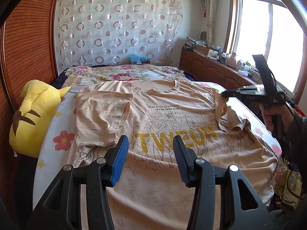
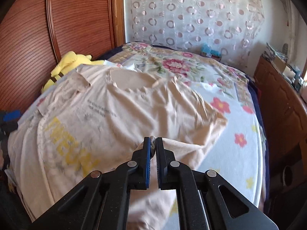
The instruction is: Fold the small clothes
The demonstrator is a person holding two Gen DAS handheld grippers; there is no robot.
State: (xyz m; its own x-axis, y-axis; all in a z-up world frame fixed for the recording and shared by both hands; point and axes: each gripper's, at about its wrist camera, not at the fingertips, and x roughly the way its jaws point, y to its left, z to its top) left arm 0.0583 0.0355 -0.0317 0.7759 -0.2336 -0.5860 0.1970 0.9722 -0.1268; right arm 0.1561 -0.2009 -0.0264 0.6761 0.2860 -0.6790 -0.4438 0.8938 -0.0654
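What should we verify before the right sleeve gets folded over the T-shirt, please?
1. Right gripper shut on the right sleeve: ok, cloth pinched between its pads.
2. Left gripper free: ok, open above the T-shirt, holding nothing.
3. Left sleeve already folded inward: ok.
4. Shirt body flat: not ok, wrinkles near the lifted sleeve.
5. Plush toy off the shirt: ok, it lies beside it.
6. Hem straight: cannot tell, hidden behind the grippers.
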